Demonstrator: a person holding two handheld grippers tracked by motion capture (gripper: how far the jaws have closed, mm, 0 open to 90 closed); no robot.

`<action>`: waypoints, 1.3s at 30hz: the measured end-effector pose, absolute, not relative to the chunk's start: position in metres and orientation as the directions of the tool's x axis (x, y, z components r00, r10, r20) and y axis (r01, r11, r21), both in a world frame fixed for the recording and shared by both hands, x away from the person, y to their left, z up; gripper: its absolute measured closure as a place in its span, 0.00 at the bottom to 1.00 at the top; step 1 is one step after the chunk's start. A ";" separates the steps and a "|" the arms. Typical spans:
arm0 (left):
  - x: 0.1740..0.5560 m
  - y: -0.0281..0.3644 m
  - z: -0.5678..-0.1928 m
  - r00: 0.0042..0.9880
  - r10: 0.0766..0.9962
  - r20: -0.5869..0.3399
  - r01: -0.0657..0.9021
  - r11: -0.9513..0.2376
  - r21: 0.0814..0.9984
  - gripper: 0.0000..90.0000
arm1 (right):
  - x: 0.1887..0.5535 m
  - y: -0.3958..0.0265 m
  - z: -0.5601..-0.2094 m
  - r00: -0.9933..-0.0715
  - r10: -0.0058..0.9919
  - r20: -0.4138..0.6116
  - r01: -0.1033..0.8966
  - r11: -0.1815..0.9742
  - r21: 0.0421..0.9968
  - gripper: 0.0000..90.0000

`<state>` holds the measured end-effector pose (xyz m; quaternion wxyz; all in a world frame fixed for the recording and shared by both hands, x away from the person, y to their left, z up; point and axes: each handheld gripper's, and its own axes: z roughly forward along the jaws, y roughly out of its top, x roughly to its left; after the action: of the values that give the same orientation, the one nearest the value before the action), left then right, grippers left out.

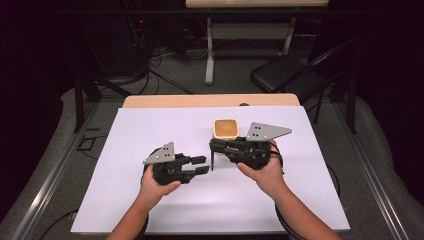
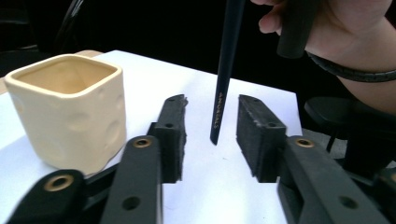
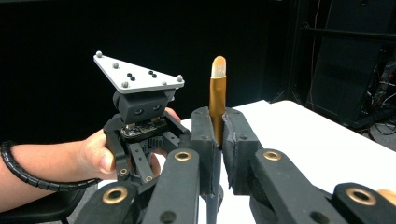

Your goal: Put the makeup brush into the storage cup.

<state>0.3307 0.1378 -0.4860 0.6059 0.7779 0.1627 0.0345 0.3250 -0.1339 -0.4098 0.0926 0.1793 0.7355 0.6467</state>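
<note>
Right gripper [image 3: 218, 140] jaws clamping upright gold-ferruled brush [image 3: 217, 100], left gripper [image 3: 140, 126] beyond

Bright table, dark surroundings; soft shadows, slightly blurry pictures.

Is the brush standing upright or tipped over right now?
Upright: the brush stands vertical in the shut right gripper, bristle end up, handle tip hanging just above the table.
</note>
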 end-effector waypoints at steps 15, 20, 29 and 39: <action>0.336 0.144 -0.492 0.917 0.369 -0.148 0.237 -0.209 0.949 0.42 | 0.327 -0.138 -0.407 -0.913 0.399 0.081 0.132 0.102 0.986 0.93; 0.337 0.146 -0.496 0.914 0.384 -0.131 0.234 -0.236 0.943 0.42 | 0.329 -0.141 -0.406 -0.909 0.409 0.078 0.129 0.097 0.987 0.93; 0.341 0.153 -0.507 0.890 0.442 -0.114 0.270 -0.307 0.913 0.39 | 0.333 -0.146 -0.403 -0.900 0.431 0.073 0.127 0.100 0.987 0.93; 0.344 0.161 -0.507 0.847 0.527 -0.072 0.258 -0.289 0.922 0.38 | 0.333 -0.147 -0.397 -0.897 0.438 0.054 0.115 0.114 0.987 0.93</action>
<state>0.3442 0.1608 -0.5066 0.5424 0.7933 0.2472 0.1239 0.3332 -0.1470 -0.3969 0.1266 0.1879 0.7356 0.6384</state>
